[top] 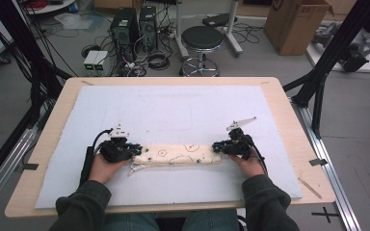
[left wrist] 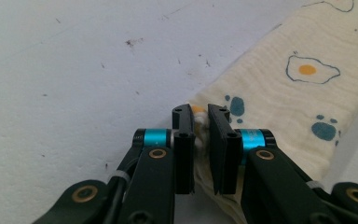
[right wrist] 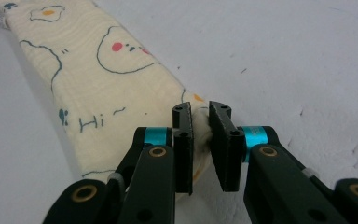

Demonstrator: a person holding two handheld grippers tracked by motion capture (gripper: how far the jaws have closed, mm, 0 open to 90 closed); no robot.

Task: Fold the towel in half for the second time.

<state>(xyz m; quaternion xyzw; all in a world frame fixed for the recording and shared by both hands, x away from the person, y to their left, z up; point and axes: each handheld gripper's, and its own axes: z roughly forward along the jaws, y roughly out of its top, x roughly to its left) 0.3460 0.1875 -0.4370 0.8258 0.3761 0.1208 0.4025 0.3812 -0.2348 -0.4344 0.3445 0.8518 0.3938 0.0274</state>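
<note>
The folded cream cloth (top: 180, 155) lies lengthwise on the white mat (top: 173, 110) near the counter's front edge; the left gripper (top: 136, 149) has its jaws clamped on its left end, the right gripper (top: 218, 147) on its right end

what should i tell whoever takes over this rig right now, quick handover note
Left gripper: shut on one end of the cream folded cloth with fried-egg and bear prints.
Right gripper: shut on the cloth's other end.
Where: cloth lies as a narrow strip near the front of the pale blue mat on the wooden table.
Done: cloth folded into a long band, both ends pinched.
Left: probably the next fold or a lift; go by your own plan.
</note>
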